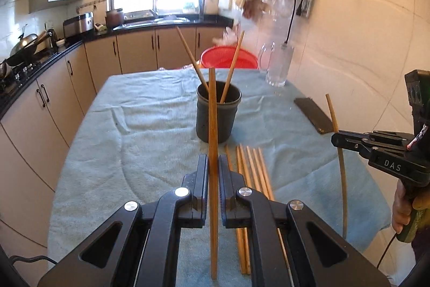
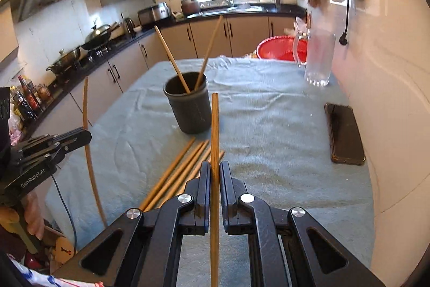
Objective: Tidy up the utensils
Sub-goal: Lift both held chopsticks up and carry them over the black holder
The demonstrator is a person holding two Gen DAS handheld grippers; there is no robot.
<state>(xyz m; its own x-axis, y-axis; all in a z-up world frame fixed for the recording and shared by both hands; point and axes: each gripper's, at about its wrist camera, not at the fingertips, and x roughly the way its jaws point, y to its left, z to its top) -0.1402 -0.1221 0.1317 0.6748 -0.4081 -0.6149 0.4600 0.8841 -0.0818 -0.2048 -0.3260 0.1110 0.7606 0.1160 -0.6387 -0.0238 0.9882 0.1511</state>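
clamped upright in the left claw [image 1: 213, 174], a long brown wooden chopstick [image 1: 212, 125] points at the dark grey round holder cup [image 1: 218, 112] straight ahead on the blue-clothed counter [image 1: 134, 131]; the right claw [image 2: 215, 176], equally near, pinches its own upright wooden chopstick [image 2: 214, 131].

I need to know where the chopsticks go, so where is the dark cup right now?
In both wrist views the dark cup stands upright mid-table on the blue cloth, just beyond the loose chopsticks, already holding two chopsticks.
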